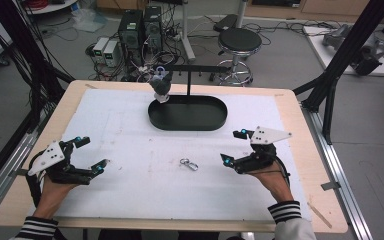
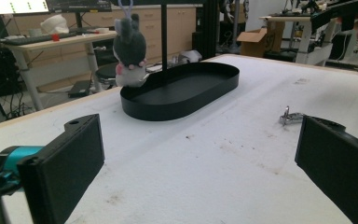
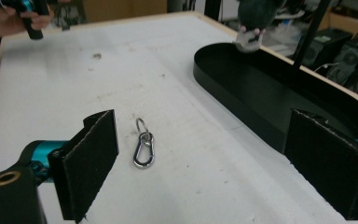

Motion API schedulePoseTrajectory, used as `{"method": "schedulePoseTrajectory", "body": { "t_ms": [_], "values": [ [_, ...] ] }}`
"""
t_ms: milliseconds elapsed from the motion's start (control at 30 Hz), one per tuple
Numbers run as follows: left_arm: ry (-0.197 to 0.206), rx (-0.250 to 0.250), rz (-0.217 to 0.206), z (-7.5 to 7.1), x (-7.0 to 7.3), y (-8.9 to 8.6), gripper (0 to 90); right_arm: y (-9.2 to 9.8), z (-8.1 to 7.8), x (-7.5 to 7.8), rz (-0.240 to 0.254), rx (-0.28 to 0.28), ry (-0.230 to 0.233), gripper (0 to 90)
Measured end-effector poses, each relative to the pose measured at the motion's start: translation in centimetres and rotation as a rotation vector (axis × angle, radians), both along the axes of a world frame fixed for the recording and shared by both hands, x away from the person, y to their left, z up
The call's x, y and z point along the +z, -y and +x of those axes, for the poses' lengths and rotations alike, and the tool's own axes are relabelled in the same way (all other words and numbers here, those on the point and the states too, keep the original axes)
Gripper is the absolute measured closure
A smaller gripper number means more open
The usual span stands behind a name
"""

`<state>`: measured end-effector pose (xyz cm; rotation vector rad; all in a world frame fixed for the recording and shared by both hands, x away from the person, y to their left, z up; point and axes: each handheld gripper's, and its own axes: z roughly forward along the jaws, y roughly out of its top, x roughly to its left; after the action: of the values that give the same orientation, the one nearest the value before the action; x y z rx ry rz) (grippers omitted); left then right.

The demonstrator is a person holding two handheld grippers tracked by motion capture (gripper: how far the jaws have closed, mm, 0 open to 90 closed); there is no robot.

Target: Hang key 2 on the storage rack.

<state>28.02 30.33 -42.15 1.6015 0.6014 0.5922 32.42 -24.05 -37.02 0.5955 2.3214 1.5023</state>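
Both grippers wide open, nothing held: left gripper (image 1: pixel 90 153) rests at near-left of the white mat (image 1: pixel 130 165), right gripper (image 1: pixel 233 146) at near-right, jaws apart w/ clear gap in both gripper views. Metal carabiner clip (image 1: pixel 189 164) lies flat on the mat btwn them, closer to the right gripper, just beside its jaw in right gripper view (image 3: pixel 143 150), not touching. Black oval tray (image 1: pixel 215 122) sits far-center w/ grey plush toy (image 1: pixel 160 86) hanging from the stand (image 1: pixel 188 80) over the tray's left end.

I'm working in a lab: beyond my jaws stand computer towers (image 1: pixel 140 30) amid tangled floor cables (image 1: pixel 180 45), a stool (image 1: pixel 238 42), workbenches (image 2: pixel 51 42) and black frame struts (image 1: pixel 352 47).
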Motion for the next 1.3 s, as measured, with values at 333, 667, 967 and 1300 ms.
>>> {"method": "schedulePoseTrajectory", "body": {
  "t_ms": [333, 667, 967, 1300],
  "values": [
    [-0.007, 0.014, -0.017, -0.5, -1.2, -0.2, 1.7, -2.4, 2.4, 0.8, -0.116, 0.112, -0.054, 9.6],
    [0.001, 0.026, -0.022, -0.7, -1.8, -0.1, 1.7, -4.4, 3.8, 1.1, -0.182, 0.195, -0.062, 9.6],
    [-0.001, 0.034, 0.002, -0.7, -1.9, 0.0, 1.7, -6.3, 5.2, 1.4, -0.237, 0.271, -0.099, 9.6],
    [0.002, 0.034, 0.001, -0.6, -2.1, 0.2, 1.7, -8.7, 6.0, 0.7, -0.291, 0.342, -0.119, 9.6]
  ]
}}
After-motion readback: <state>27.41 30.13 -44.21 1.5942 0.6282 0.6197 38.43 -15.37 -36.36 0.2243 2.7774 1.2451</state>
